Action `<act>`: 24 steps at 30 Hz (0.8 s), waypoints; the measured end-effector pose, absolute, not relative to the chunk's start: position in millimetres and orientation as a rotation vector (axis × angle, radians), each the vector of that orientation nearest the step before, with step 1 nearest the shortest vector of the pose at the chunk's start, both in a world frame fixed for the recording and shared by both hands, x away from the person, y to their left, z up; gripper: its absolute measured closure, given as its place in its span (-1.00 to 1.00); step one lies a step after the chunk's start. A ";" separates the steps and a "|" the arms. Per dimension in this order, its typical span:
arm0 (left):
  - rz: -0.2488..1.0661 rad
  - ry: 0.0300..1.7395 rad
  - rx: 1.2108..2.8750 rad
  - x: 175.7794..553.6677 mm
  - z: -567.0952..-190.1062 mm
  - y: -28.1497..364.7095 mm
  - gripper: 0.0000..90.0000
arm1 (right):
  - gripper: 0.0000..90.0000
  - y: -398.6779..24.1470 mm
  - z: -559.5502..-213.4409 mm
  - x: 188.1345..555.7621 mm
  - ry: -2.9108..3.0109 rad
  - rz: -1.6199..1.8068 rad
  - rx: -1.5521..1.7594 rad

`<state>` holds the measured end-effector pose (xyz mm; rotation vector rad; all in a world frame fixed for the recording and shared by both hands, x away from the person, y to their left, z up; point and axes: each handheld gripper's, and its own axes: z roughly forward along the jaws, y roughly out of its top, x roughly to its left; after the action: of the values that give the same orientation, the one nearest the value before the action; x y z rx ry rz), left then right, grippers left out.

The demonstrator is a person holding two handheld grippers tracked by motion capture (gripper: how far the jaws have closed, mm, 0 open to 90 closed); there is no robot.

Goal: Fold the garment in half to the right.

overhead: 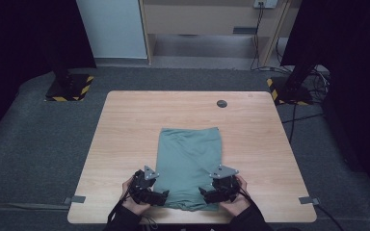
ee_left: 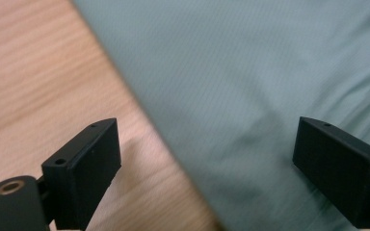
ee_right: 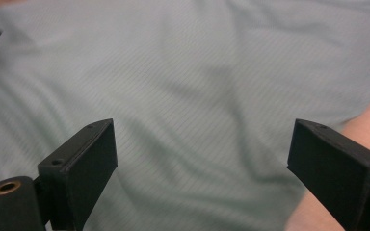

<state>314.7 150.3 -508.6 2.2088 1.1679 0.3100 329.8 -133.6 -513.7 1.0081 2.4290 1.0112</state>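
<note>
Room: dark grey carpet, two black stands with striped bases beyond the far corners of the counter [overhead: 125, 125].
Counter: pale wood, with a small round grey cap [overhead: 221, 103] near its far edge, well beyond both sets of jaws.
Garment: a folded grey-green cloth [overhead: 189, 159] lying flat at the near middle, its near edge between the two grippers.
Left gripper [overhead: 160, 196]: held low at the cloth's near left corner; jaws wide apart, gripping nothing. In the left gripper view the cloth's edge runs diagonally between them, bare wood before the left jaw, fabric before the right.
Right gripper [overhead: 206, 193]: at the near right corner; jaws wide apart, holding nothing, with wrinkled fabric spread ahead of them.
</note>
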 end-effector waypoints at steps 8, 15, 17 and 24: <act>0.297 1.141 2.190 332.7 -508.0 131.9 -0.79 | -0.77 -137.3 -512.5 347.2 2.400 1.006 1.089; 0.323 1.094 2.212 341.0 -512.1 115.0 -0.76 | -0.74 -134.9 -517.1 356.5 2.391 1.033 1.124; 0.317 1.093 2.234 341.0 -516.0 113.5 -0.76 | -0.74 -132.4 -520.9 358.0 2.407 1.013 1.125; 0.361 1.068 2.253 333.2 -521.7 115.3 -0.74 | -0.77 -131.8 -529.5 354.0 2.434 0.974 1.087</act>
<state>333.2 115.3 -521.7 2.2533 1.0676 0.3606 354.0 -131.8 -529.5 1.0868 2.4336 0.9739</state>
